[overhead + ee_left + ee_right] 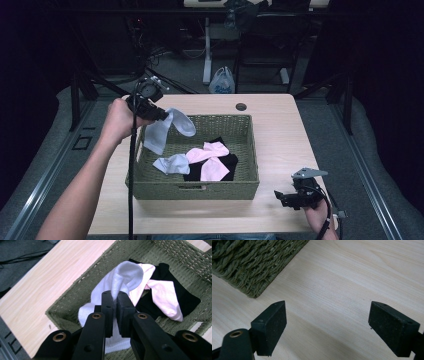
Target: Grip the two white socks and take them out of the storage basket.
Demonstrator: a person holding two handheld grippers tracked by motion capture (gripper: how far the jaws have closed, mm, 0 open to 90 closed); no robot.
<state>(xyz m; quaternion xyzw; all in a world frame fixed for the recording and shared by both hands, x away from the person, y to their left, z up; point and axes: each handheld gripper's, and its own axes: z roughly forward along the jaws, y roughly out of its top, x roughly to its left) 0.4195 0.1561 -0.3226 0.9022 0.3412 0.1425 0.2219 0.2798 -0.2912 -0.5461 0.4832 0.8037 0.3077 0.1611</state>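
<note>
2 grippers are in your hands: your left gripper [117,298] pinches a white sock [125,275] above the woven basket [195,190], your right gripper [327,322] rests spread wide over the table [342,290].

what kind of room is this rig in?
Probably a lab or recording workspace: dark curtained surroundings, cables on the floor behind the wooden table, another desk's leg, a plastic bag beside it.
</note>
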